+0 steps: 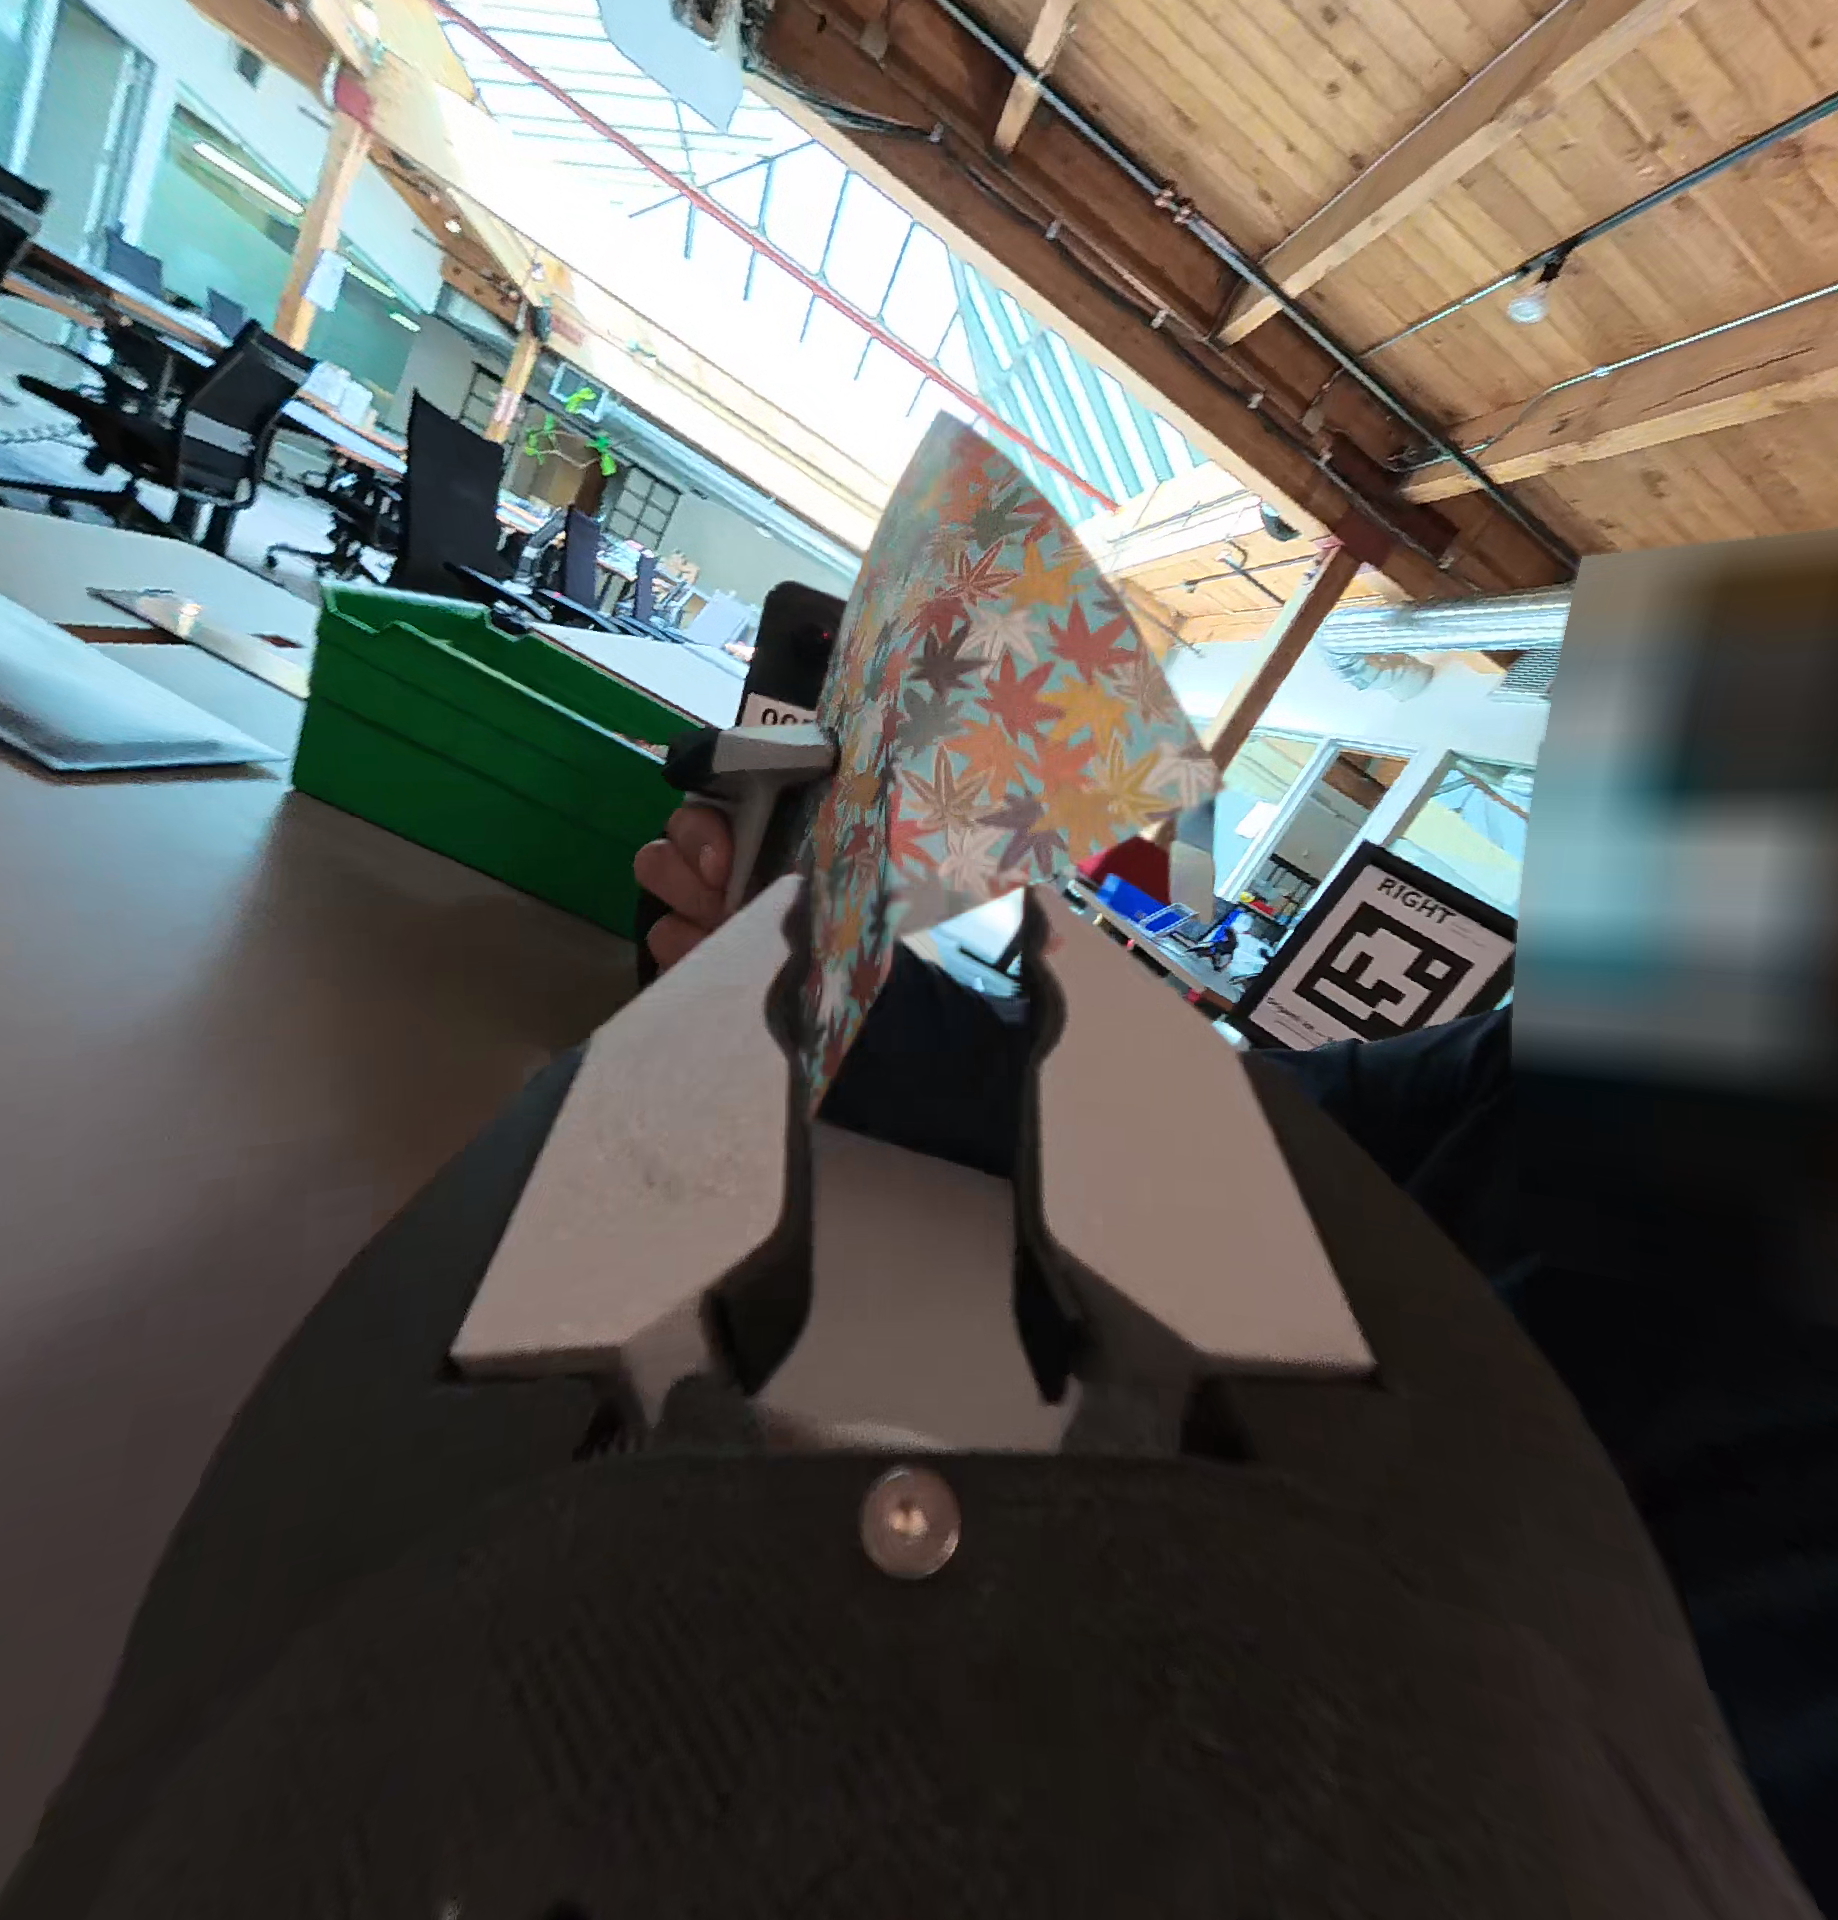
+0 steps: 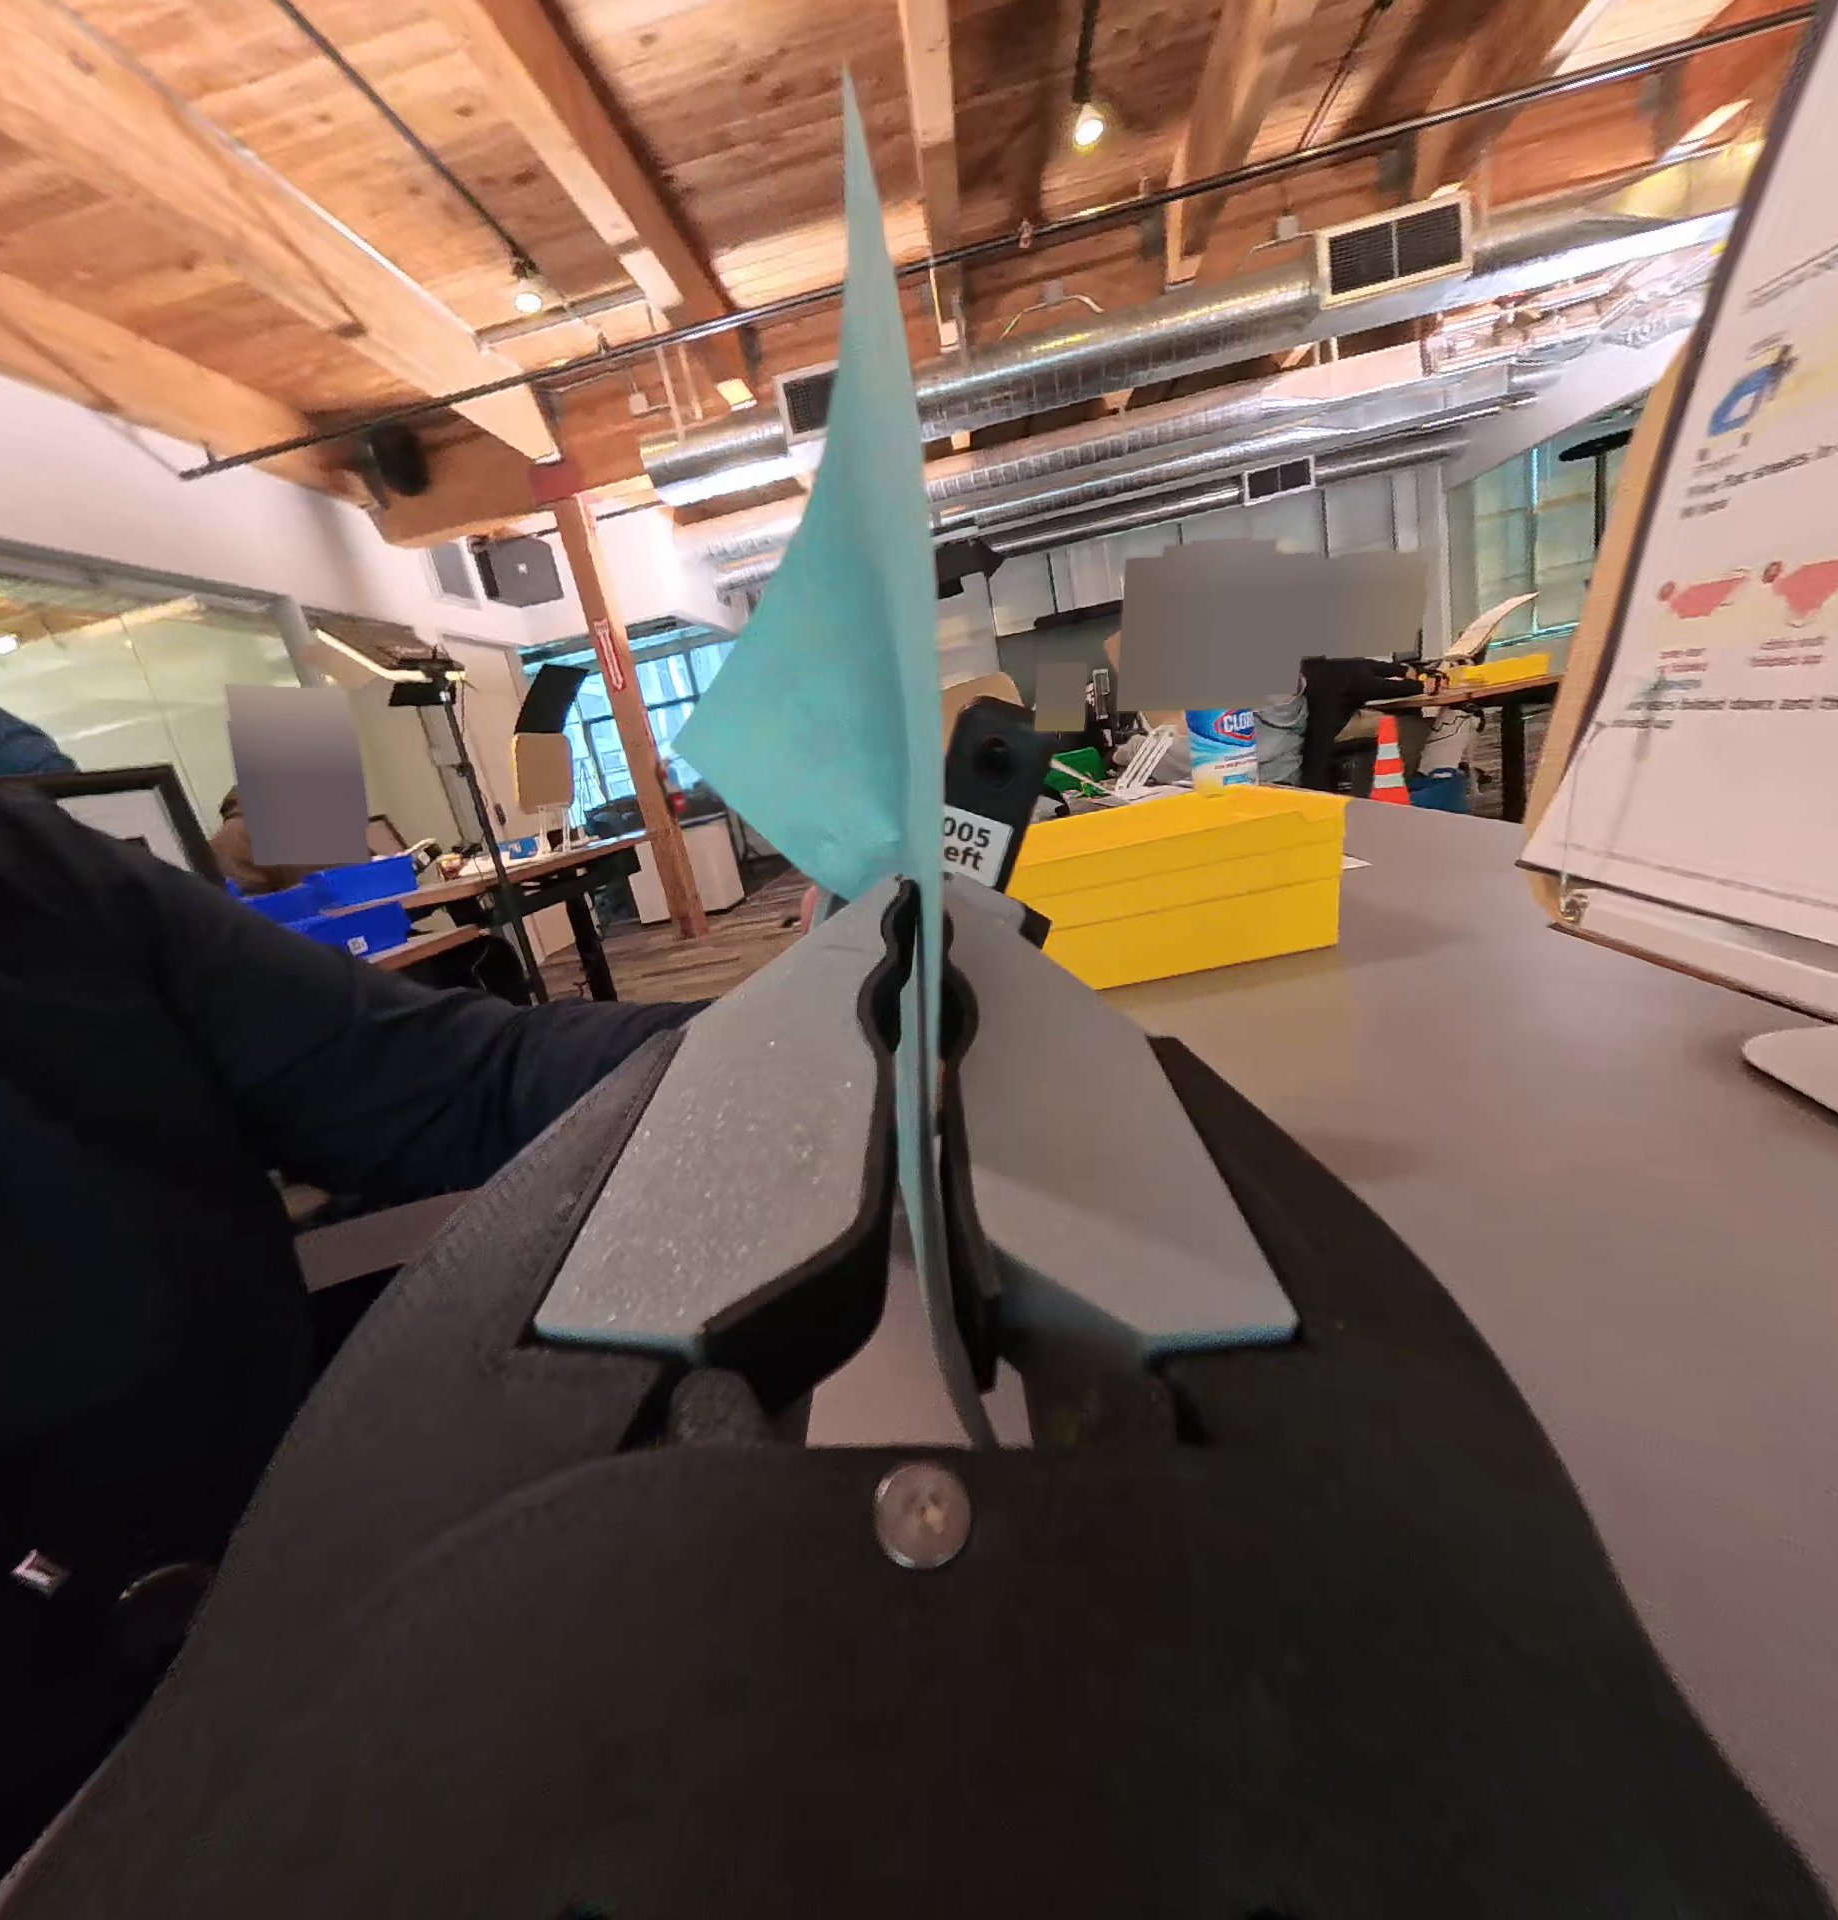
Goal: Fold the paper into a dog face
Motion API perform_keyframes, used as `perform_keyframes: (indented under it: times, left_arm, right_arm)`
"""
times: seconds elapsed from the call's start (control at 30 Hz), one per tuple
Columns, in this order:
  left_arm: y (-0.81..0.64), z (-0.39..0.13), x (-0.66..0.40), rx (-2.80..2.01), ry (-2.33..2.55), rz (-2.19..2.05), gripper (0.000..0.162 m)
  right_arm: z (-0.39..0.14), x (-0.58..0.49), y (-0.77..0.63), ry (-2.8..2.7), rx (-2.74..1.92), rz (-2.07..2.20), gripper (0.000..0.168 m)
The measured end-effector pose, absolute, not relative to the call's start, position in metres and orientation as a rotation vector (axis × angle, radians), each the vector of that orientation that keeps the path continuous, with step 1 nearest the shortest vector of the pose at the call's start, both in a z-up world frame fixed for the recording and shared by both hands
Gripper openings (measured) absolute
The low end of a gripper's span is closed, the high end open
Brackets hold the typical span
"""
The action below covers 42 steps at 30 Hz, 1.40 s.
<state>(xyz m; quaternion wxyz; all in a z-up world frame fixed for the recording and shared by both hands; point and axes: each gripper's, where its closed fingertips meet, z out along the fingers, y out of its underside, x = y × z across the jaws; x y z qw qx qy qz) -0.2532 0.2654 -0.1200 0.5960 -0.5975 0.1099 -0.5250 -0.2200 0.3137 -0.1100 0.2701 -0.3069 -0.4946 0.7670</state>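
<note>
The paper (image 1: 998, 707) is a folded sheet with a coloured leaf print on one side and plain teal on the other (image 2: 842, 623). It is held up in the air above the table. My right gripper (image 2: 920, 904) is shut on the paper's lower edge, and the sheet stands up edge-on between its pads. In the left wrist view the right gripper (image 1: 759, 764) pinches the sheet's left edge. My left gripper (image 1: 913, 925) is open. The paper's lower corner hangs between its fingers, close to the left pad (image 1: 780, 997) and well apart from the right one. The left gripper's body (image 2: 988, 790) shows behind the paper.
Stacked green bins (image 1: 479, 717) and stacked yellow bins (image 2: 1185, 883) stand on the grey table (image 2: 1517, 1091). An instruction sheet on a stand (image 2: 1746, 520) is at the right. A framed marker card (image 1: 1382, 961) stands behind the left gripper. A dark sleeve (image 2: 219, 987) is at the left. The gap from one gripper's tips to the other's is roughly 7 cm.
</note>
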Motion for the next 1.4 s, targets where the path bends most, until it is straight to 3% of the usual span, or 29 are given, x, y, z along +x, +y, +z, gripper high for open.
perform_keyframes:
  times: [0.07,0.13,0.7,0.8,0.83,0.87,0.9,0.93,1.4]
  left_arm:
    - [0.267,-0.121,-0.259,-1.426,0.239,-1.196,0.062]
    - [0.267,-0.12,-0.266,-1.435,0.227,-1.176,0.069]
    - [0.281,-0.192,-0.271,-1.891,0.21,-0.987,0.074]
    - [0.288,-0.196,-0.274,-1.907,0.181,-0.92,0.066]
    - [0.291,-0.198,-0.277,-1.916,0.165,-0.891,0.057]
    - [0.293,-0.201,-0.281,-1.934,0.15,-0.851,0.038]
    - [0.295,-0.208,-0.288,-1.966,0.134,-0.794,0.004]
    - [0.298,-0.217,-0.299,-2.01,0.104,-0.714,0.0]
    - [0.294,-0.268,-0.329,-2.262,0.037,-0.519,0.0]
  right_arm:
    - [-0.108,-0.218,0.321,-1.305,-0.863,2.085,0.0]
    - [-0.115,-0.222,0.328,-1.334,-0.955,2.042,0.0]
    - [-0.193,-0.228,0.341,-1.602,-1.663,1.905,0.0]
    - [-0.201,-0.229,0.335,-1.648,-1.684,1.884,0.0]
    - [-0.204,-0.229,0.334,-1.664,-1.692,1.868,0.0]
    - [-0.206,-0.23,0.332,-1.679,-1.699,1.854,0.0]
    - [-0.208,-0.23,0.331,-1.693,-1.703,1.845,0.0]
    - [-0.21,-0.23,0.33,-1.701,-1.706,1.84,0.0]
    - [-0.218,-0.236,0.362,-1.56,-1.784,1.706,0.0]
